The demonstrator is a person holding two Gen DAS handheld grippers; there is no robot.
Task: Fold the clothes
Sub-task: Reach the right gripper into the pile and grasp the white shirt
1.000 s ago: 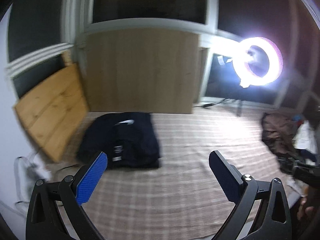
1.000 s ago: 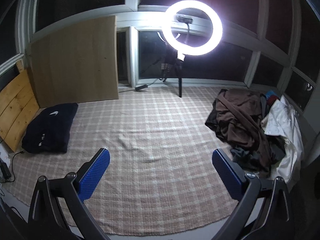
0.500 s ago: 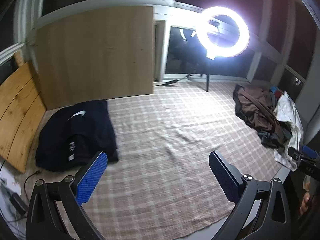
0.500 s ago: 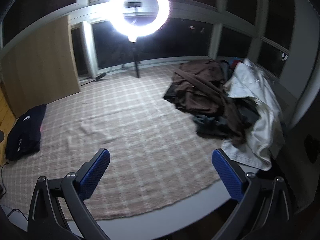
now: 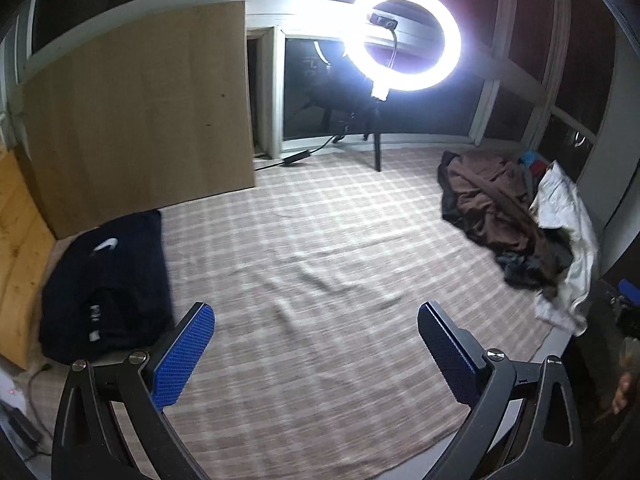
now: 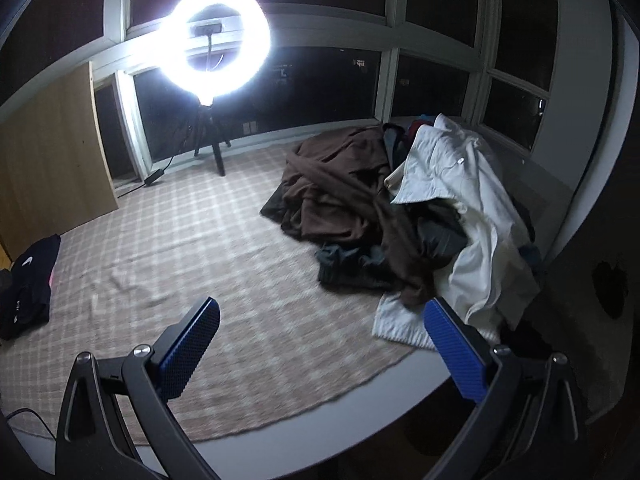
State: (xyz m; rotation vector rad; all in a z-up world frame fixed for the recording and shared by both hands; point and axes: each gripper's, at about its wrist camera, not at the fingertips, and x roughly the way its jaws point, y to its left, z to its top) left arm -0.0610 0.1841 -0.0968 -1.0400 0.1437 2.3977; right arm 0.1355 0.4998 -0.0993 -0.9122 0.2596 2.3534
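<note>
A folded dark navy garment [image 5: 108, 280] with a white logo lies at the left of the checked cloth [image 5: 312, 280]; it also shows at the left edge as the navy garment [image 6: 28, 280]. A heap of unfolded clothes lies at the right: a brown garment [image 6: 344, 200], a white shirt [image 6: 460, 184] and dark pieces beneath. The same brown garment [image 5: 492, 208] and white shirt [image 5: 568, 220] appear far right. My left gripper [image 5: 316, 324] is open above the cloth's middle, holding nothing. My right gripper [image 6: 320, 320] is open, near the heap's front edge.
A bright ring light [image 6: 218, 44] on a tripod stands at the back by dark windows. A wooden board [image 5: 136, 112] leans against the wall at back left, with more planks [image 5: 16, 248] beside it. A cable [image 5: 296, 156] runs along the back. The table's rounded edge [image 6: 320, 412] is close.
Both views have swung right. The navy garment slid toward the left edge, and the clothes heap came much closer in the right wrist view. Both grippers stayed open and empty.
</note>
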